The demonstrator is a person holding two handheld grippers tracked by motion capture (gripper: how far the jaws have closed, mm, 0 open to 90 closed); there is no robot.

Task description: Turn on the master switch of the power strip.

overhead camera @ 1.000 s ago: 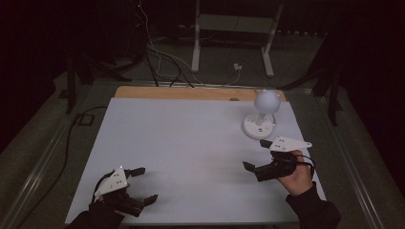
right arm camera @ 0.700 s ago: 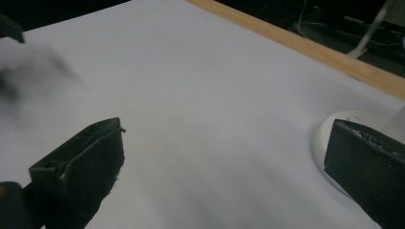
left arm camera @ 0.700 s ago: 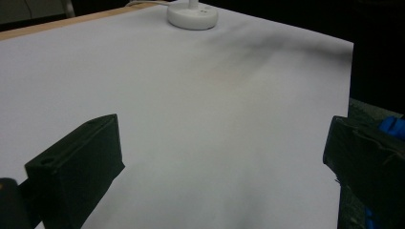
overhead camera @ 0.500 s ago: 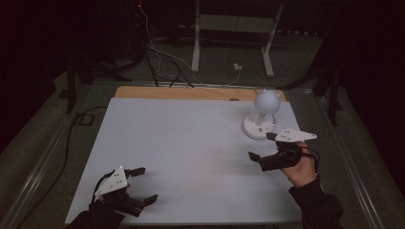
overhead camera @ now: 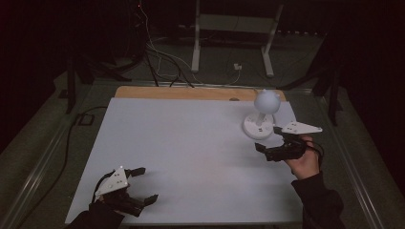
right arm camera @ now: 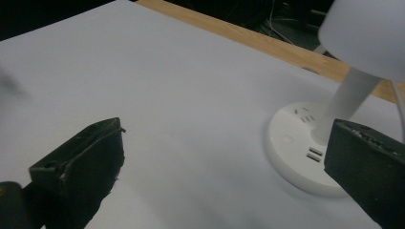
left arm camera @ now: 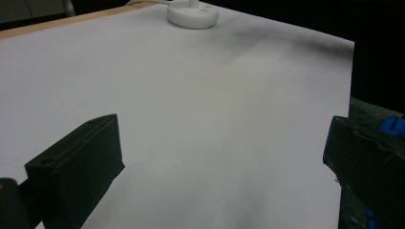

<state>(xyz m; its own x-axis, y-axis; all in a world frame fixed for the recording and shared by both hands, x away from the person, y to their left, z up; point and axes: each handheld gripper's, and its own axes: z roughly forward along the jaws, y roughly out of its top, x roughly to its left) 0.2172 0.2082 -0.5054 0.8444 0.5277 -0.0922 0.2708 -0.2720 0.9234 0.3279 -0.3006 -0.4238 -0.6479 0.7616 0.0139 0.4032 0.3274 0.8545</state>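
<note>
A small white lamp (overhead camera: 260,114) with a round head and a disc base stands at the back right of the white table sheet (overhead camera: 191,143). My right gripper (overhead camera: 268,139) is held open just in front of the base, nothing between its jaws. In the right gripper view the lamp base (right arm camera: 296,148), with its sockets, lies close ahead on the right, under the lamp head (right arm camera: 367,33). My left gripper (overhead camera: 144,185) stays open near the front left corner. The left gripper view has the lamp base (left arm camera: 192,14) far off at the top.
A strip of bare wooden table edge (overhead camera: 191,92) runs along the back of the sheet. Behind the table are floor cables (overhead camera: 160,62) and a white stand (overhead camera: 229,28). A dark cable (overhead camera: 71,138) lies left of the table.
My right gripper has moved away from me and slightly right, closer to the lamp base. The left gripper has stayed where it was.
</note>
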